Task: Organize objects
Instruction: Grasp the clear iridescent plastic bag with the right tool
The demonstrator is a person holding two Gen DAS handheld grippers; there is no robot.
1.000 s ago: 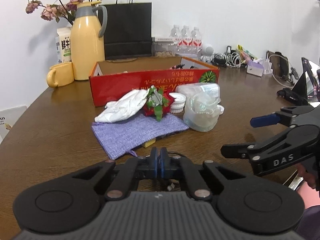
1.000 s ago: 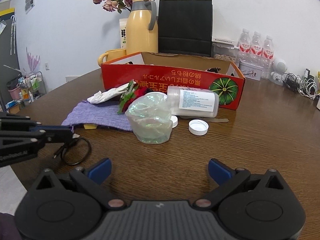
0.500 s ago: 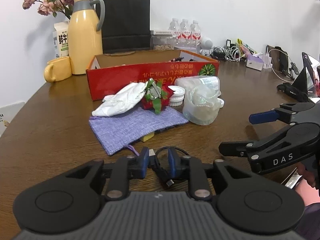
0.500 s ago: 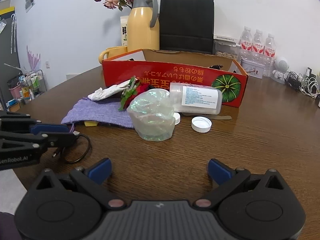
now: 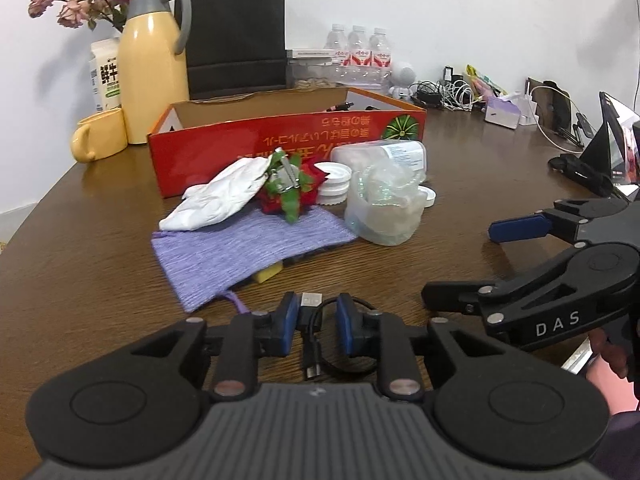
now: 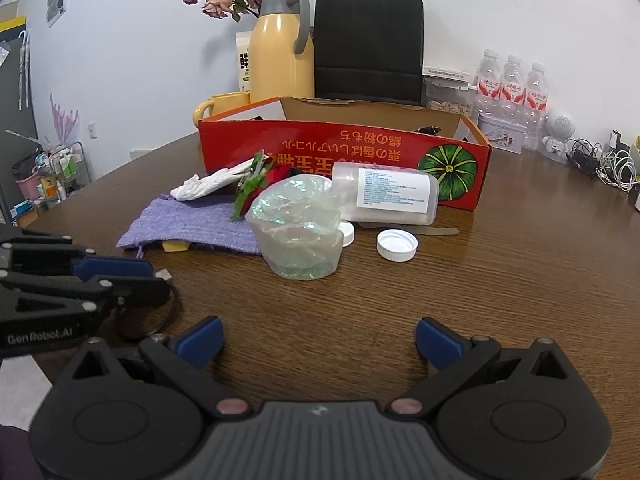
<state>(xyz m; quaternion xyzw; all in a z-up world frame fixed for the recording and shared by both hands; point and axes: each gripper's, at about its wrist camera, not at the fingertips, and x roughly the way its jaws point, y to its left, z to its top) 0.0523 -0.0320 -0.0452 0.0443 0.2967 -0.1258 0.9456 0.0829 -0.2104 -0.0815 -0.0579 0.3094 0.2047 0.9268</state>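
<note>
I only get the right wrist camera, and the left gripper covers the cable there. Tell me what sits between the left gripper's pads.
Observer: The black cable lies on the table between the left gripper's pads. The jaws have just been opening, and neither pad presses it.
Operator: Give me its ends.
Observer: The silver plug lies beside the pad on the picture's left. The small plug points back toward the camera.
Operator: Now check behind the plastic bag.
Observer: A stack of white lids stands between the bag and the red flower.
</note>
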